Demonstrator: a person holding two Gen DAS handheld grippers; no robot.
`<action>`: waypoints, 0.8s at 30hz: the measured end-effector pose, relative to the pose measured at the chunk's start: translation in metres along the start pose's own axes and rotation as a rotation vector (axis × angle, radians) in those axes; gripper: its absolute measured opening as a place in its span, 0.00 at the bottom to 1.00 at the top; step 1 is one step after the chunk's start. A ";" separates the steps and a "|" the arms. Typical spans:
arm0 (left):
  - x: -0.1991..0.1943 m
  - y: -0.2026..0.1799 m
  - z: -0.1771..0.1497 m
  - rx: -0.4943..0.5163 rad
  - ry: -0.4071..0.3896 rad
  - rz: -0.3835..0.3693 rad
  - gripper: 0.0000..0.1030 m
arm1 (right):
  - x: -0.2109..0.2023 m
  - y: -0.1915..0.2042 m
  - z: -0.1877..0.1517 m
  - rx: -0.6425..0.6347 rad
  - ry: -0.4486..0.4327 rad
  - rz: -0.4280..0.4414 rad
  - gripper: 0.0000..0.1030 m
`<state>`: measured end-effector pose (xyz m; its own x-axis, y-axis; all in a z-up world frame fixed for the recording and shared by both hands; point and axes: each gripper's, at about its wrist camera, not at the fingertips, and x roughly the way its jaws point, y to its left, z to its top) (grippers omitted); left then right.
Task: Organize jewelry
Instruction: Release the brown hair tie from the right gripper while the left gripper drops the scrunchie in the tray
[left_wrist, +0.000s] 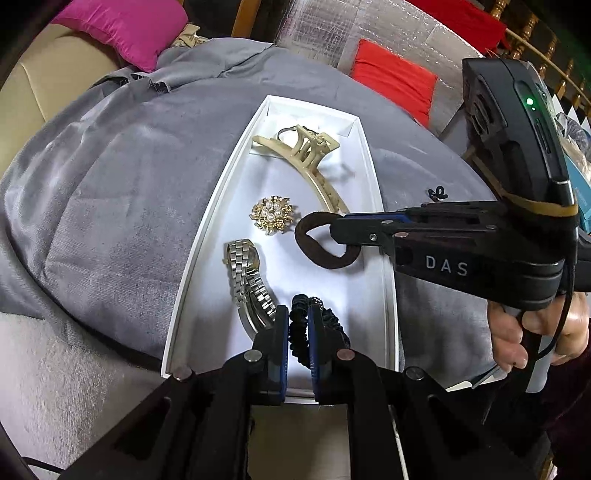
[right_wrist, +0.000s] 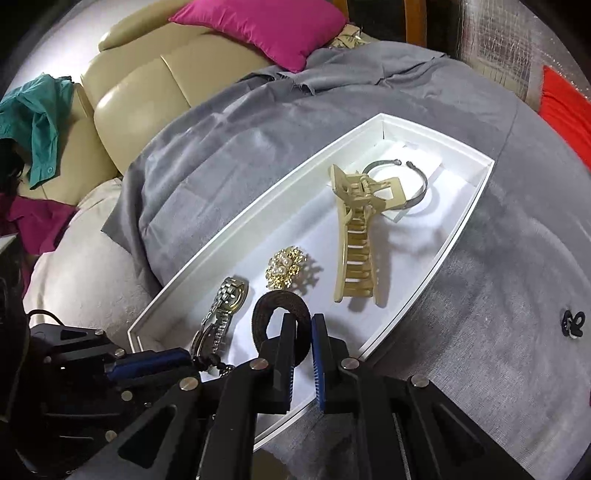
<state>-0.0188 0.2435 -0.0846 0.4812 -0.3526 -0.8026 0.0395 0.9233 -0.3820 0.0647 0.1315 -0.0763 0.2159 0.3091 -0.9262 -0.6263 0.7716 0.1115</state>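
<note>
A white tray (left_wrist: 207, 266) (right_wrist: 236, 229) lies on a grey cloth. In it are a beige hair claw (left_wrist: 314, 162) (right_wrist: 360, 236), a silver bangle (right_wrist: 417, 184), a gold pearl brooch (left_wrist: 272, 214) (right_wrist: 286, 271) and a silver watch (left_wrist: 247, 284) (right_wrist: 225, 306). My left gripper (left_wrist: 298, 325) is shut on a black scrunchie (left_wrist: 299, 332) at the tray's near end. My right gripper (right_wrist: 304, 325) (left_wrist: 334, 230) is shut on a brown hair tie (right_wrist: 264, 317) (left_wrist: 314, 254) over the tray.
A small black item (left_wrist: 437, 194) (right_wrist: 572, 323) lies on the grey cloth (left_wrist: 129, 206) to the right of the tray. A beige sofa (right_wrist: 147, 96) with a magenta cushion (right_wrist: 266, 26) stands behind, and red cushions (left_wrist: 395, 77) at the back right.
</note>
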 end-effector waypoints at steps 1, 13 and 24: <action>0.000 0.001 0.000 -0.003 0.003 0.000 0.10 | 0.000 0.000 0.000 -0.001 0.000 0.001 0.11; -0.011 0.000 0.001 0.011 -0.069 0.040 0.39 | -0.031 -0.009 -0.002 0.045 -0.091 0.038 0.16; -0.015 -0.028 0.005 0.109 -0.140 0.114 0.50 | -0.072 -0.061 -0.029 0.162 -0.170 0.011 0.16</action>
<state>-0.0224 0.2241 -0.0593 0.6043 -0.2277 -0.7635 0.0685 0.9696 -0.2349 0.0657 0.0460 -0.0267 0.3412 0.3965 -0.8523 -0.5035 0.8427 0.1905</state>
